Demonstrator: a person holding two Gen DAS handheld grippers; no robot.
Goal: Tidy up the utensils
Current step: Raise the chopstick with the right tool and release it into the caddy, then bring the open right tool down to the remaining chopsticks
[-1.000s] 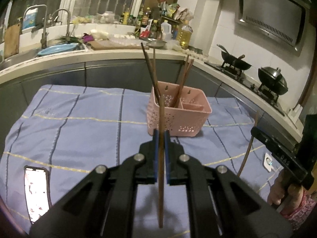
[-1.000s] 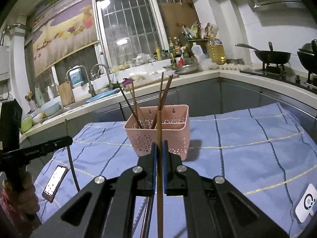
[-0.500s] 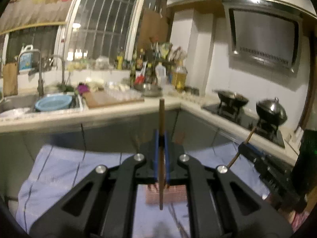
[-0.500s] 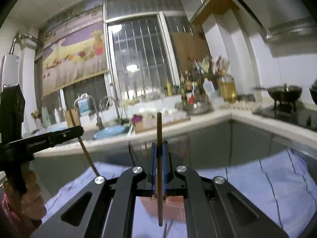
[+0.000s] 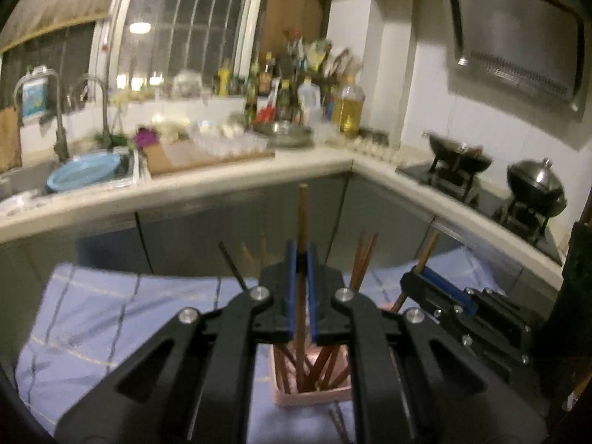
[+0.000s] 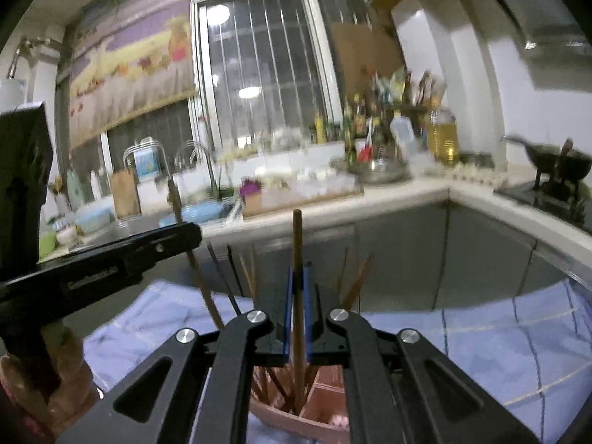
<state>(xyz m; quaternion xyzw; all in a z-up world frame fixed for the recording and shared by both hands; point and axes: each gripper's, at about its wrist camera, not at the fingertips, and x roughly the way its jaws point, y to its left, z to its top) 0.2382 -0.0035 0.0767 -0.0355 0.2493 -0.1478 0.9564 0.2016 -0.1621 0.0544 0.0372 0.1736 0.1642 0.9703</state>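
Holding one brown wooden chopstick upright in each tool above the pink perforated plastic utensil basket.

The left tool (image 5: 302,288) has its blue pads clamped narrow on a brown wooden chopstick (image 5: 302,222), gripped near mid-length so the shaft stands vertical and its lower end points into the pink perforated plastic utensil basket (image 5: 314,396) directly below. The right tool (image 6: 296,310) grips a second brown wooden chopstick (image 6: 296,244) the same way, just right of the first. The vertical hold appears chosen so each stick can drop tip-first among the chopsticks already standing in the basket (image 5: 364,259). The basket rests on the blue checked cloth (image 5: 111,318) covering the near counter; the far steel sink (image 5: 88,174) lies well apart.
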